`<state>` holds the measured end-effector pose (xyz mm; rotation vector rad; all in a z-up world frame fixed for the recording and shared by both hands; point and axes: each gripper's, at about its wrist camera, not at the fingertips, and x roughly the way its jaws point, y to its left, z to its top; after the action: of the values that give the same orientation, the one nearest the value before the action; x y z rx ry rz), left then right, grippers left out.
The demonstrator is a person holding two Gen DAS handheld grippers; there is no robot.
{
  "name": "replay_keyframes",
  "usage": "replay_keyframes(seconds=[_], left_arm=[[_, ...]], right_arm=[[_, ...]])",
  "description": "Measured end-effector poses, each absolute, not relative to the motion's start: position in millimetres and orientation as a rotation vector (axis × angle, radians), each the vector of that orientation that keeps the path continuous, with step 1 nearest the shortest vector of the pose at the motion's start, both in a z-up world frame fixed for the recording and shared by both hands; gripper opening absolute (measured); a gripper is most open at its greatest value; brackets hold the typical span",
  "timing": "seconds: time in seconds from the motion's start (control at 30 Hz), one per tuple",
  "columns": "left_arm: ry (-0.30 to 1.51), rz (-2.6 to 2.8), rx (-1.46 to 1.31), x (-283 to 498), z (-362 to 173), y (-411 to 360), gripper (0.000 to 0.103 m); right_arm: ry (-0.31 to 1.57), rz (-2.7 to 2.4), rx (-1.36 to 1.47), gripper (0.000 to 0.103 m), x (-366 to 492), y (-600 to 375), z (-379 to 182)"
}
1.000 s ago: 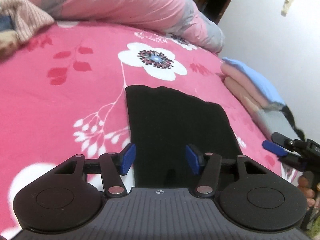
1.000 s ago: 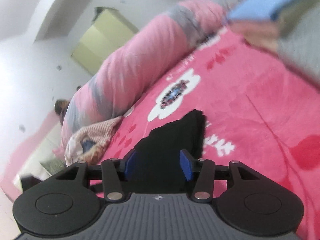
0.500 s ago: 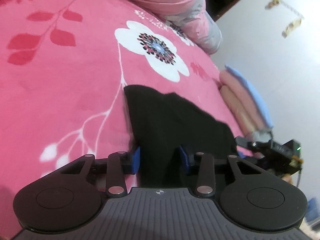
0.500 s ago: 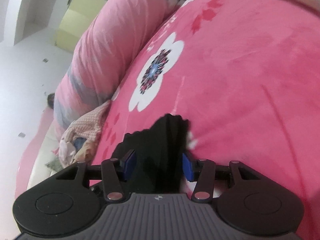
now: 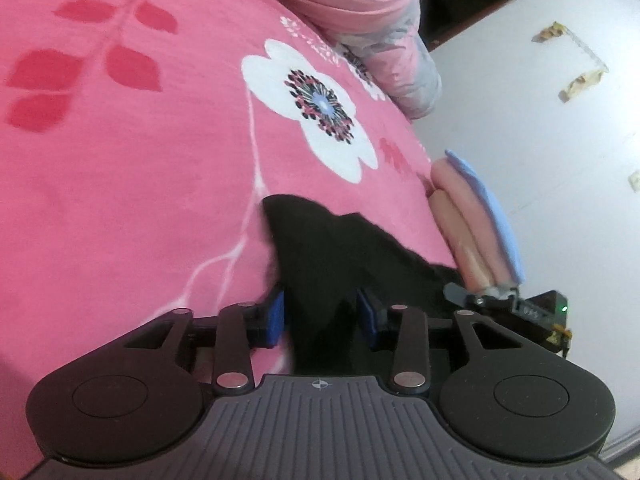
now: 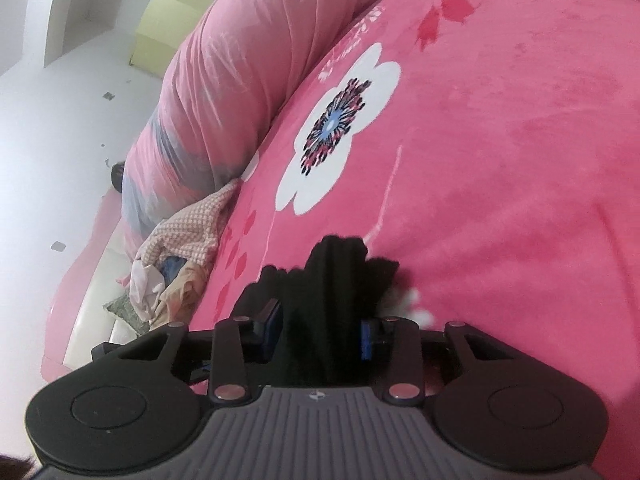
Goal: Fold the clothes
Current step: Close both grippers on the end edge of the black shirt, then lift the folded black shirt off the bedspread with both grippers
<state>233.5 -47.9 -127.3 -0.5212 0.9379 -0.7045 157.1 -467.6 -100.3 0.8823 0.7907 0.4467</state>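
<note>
A home bedroom. I worked on a bed under a pink fleece blanket [image 5: 120, 184] printed with white flowers, a rolled pink quilt [image 6: 224, 92] along its far side, loose clothes [image 6: 176, 264] heaped beside it, folded ones [image 5: 476, 216] stacked at the edge, white walls [image 5: 540, 140] close by.

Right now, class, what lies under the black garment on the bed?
The black garment lies on the pink floral blanket, which shows all around it. Whatever is directly beneath the cloth is covered and cannot be seen.
</note>
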Motion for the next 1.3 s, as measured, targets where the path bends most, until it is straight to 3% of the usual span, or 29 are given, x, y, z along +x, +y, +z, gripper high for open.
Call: replay_keyframes(seconds=[0.13, 0.3, 0.37, 0.43, 0.53, 1.3], left_arm=[[0.923, -0.716, -0.493, 235.8, -130.1, -54.3, 0.042], [0.892, -0.747, -0.498, 260.9, -135.7, -77.9, 0.040], [0.885, -0.736, -0.513, 266.0, -136.9, -80.5, 0.031], [0.877, -0.713, -0.515, 266.1, -136.3, -81.0, 0.013], [0.841, -0.688, -0.484, 256.8, -125.8, -83.5, 0.007], [0.309, -0.702, -0.278, 90.8, 44.9, -90.2, 0.006]], right_arm=[[0.783, 0.462, 0.886, 0.038, 150.0, -473.2, -104.4], [0.785, 0.469, 0.833, 0.015, 167.9, -462.4, -106.7], [0.778, 0.460, 0.804, 0.014, 170.6, -456.8, -103.5], [0.763, 0.439, 0.765, 0.013, 168.1, -451.5, -96.7], [0.715, 0.394, 0.678, 0.012, 153.6, -442.2, -76.9], [0.277, 0.191, 0.155, 0.011, -4.6, -341.4, 98.9]])
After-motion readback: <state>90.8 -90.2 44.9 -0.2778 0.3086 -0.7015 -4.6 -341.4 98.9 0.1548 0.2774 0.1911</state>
